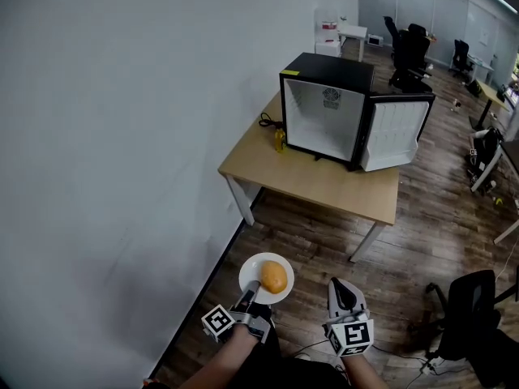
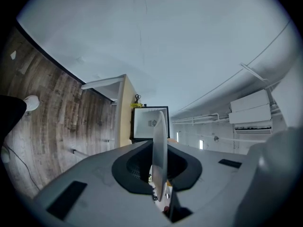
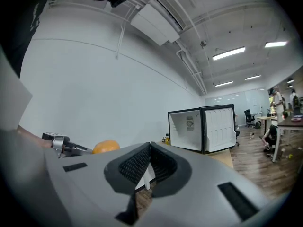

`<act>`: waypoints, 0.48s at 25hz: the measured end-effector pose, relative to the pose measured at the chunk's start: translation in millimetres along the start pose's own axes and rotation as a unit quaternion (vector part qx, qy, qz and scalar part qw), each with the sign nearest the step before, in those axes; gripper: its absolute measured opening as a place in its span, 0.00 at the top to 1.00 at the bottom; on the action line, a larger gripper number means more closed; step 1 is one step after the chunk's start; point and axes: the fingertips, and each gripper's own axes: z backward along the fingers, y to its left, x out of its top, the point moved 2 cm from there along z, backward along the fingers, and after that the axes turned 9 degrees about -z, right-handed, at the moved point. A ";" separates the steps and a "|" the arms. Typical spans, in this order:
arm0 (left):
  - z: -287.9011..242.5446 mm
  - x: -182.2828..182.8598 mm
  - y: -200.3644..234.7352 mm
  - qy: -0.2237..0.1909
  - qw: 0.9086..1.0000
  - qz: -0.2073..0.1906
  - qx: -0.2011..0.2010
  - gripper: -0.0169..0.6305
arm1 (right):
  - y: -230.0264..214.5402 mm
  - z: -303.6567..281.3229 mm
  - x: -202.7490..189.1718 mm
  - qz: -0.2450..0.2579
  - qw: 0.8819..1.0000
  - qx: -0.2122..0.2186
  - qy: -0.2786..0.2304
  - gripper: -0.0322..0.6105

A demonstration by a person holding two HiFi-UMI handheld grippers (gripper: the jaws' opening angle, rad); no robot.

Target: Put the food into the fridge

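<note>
1. Wood-plank flooring and a plain white wall framed the scene, with a wooden table (image 1: 324, 186) standing against the wall and a black fridge (image 1: 324, 112) set on it.
2. The fridge door (image 1: 395, 132) was seen swung fully open, and the white interior looked bare.
3. The food (image 1: 275, 277), a rounded orange-yellow piece, was seen lying on a white plate (image 1: 250, 275) held low in front of the person, well apart from the fridge.
4. The left gripper (image 1: 250, 290) was clamped tight on the plate's near rim, and the plate showed edge-on between its jaws in the left gripper view.
5. The right gripper (image 1: 340, 287) was held beside it with jaws together and nothing between them.
6. The step in hand was judged to be the carry towards the fridge, with loading not yet begun.
7. The next move was judged to call for the gap to be closed with the plate kept level, then the plate to be slid far edge first through the open doorway.
8. The food was laid flat, and its long axis appeared to run roughly away from the person, towards the table, though the oval was only faintly marked.
</note>
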 end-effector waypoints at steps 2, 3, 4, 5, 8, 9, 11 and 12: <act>-22.9 10.7 -4.3 0.007 1.000 -0.002 -0.013 0.93 | -6.9 -20.6 6.9 0.004 1.000 -0.005 0.001 0.86; -35.0 16.0 -5.2 0.013 1.000 -0.003 -0.020 0.93 | -10.4 -32.0 9.9 0.010 1.000 -0.008 0.000 0.86; -46.4 21.0 -4.2 0.020 0.999 -0.005 -0.025 0.93 | -14.2 -43.2 12.4 0.017 1.000 -0.012 -0.001 0.86; -57.1 25.6 -2.8 0.027 0.999 -0.005 -0.029 0.93 | -18.4 -53.9 14.7 0.021 1.000 -0.018 -0.001 0.86; -87.1 40.2 0.4 0.049 0.998 -0.003 -0.040 0.93 | -29.9 -86.4 22.8 0.008 0.999 -0.034 0.008 0.86; -97.2 46.3 2.3 0.056 0.998 -0.004 -0.040 0.93 | -32.9 -98.3 25.8 -0.001 0.999 -0.038 0.012 0.86; -116.0 58.1 5.3 0.068 0.997 -0.001 -0.037 0.93 | -38.4 -121.6 31.6 -0.008 0.999 -0.045 0.015 0.86; -123.8 63.7 6.2 0.073 0.997 0.001 -0.034 0.93 | -40.3 -132.5 34.4 -0.007 0.999 -0.049 0.016 0.86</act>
